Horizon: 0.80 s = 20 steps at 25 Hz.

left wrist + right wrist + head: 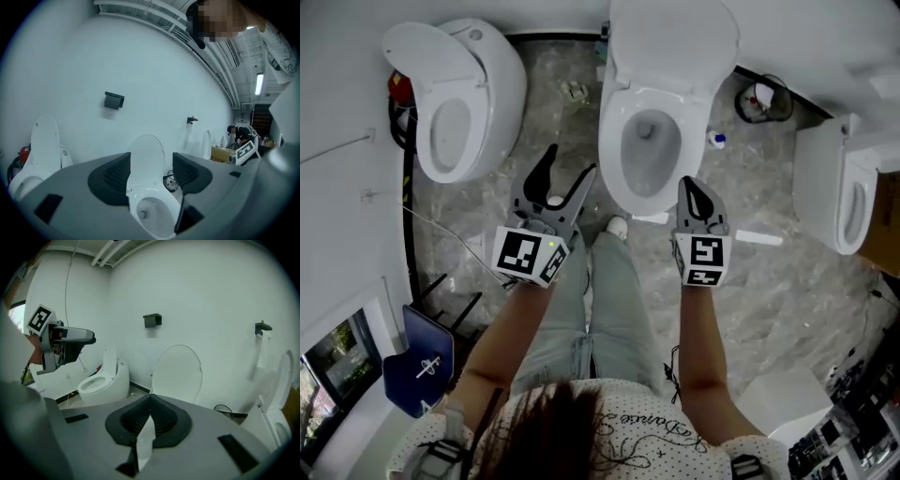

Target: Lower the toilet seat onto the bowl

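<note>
Left of the bowl [611,150], well apart: another toilet [492,84], not my concern.

Left gripper [568,171] is just left of the bowl's front. Jaws wide, nothing between the pads. Through them I sight the seat [673,42] standing upright behind the bowl, not yet touched.

My judgement:
- Reach over the bowl.
- Close the open jaws on the seat's top edge and tip it forward.
- Ride it down slowly rather than let it drop on the rim.

Right gripper [694,192] is just right of the bowl's front. Jaws pressed together, empty. It could steady the seat on the way down.

Right of the bowl: a third toilet [820,183], cut off at the frame edge.

Hinge hidden behind the seat. Can't tell whether ring and lid stand up together as one.
</note>
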Tool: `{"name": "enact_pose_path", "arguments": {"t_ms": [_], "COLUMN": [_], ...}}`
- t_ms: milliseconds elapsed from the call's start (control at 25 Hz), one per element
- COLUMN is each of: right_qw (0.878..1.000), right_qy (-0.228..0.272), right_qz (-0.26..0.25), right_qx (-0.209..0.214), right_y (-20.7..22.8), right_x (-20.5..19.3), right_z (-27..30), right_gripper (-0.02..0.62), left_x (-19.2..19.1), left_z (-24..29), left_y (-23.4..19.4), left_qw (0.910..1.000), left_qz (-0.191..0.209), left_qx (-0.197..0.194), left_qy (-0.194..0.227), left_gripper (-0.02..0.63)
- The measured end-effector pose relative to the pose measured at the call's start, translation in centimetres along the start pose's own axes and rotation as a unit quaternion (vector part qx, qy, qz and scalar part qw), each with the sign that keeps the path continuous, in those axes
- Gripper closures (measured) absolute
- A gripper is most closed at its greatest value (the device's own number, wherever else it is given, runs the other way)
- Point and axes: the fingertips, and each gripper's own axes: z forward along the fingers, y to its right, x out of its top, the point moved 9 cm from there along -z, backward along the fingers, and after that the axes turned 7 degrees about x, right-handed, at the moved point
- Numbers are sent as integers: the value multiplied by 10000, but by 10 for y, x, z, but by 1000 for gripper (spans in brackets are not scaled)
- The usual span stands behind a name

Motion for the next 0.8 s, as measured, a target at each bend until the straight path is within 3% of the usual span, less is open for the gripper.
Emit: {"name": "enact_pose_path", "arguments": {"t_ms": [320, 800], "right_qw": [9982, 9896], "right_qy": [550, 1296], "right_qz": [-211, -317], "right_qx": [-104, -537], "right_y": [2, 7], "right_x": [76, 162], "right_z": [-36, -87], "right_gripper": [583, 583], "left_x": [38, 111], "left_z": [-6, -6], "left_y": [20, 26], "left_qw": [9997, 9973], "left_qz": [37, 308], "left_qx": [-245, -418], "left_qy": [32, 522], "left_gripper": [368, 472]}}
